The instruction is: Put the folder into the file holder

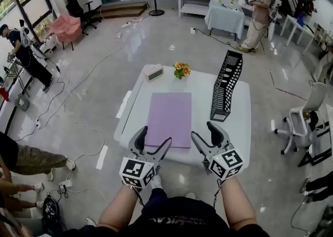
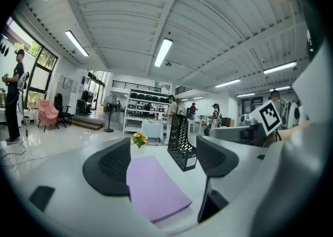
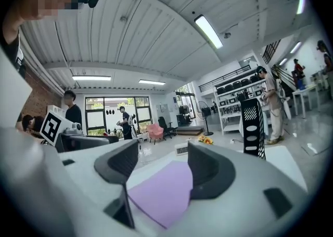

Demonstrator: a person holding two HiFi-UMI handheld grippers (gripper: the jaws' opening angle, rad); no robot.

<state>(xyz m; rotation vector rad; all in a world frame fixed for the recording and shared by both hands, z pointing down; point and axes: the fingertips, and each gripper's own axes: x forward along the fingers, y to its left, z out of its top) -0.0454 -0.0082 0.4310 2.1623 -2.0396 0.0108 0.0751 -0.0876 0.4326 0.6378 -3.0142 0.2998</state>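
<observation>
White table [image 1: 239, 126]: purple folder [image 1: 169, 119] lies flat on it, ahead of and between both sets of jaws, its near edge just beyond the tips. Black file holder [image 1: 226, 87] stands upright past the right gripper [image 1: 204, 132], apart from the folder. Left gripper [image 1: 154, 139] and right gripper: jaws spread, nothing clamped. Flowers [image 1: 181, 70] at the far edge.

We hold the left gripper [image 1: 153, 147] and the right gripper [image 1: 204, 133] side by side, both level, jaws apart and empty.
</observation>
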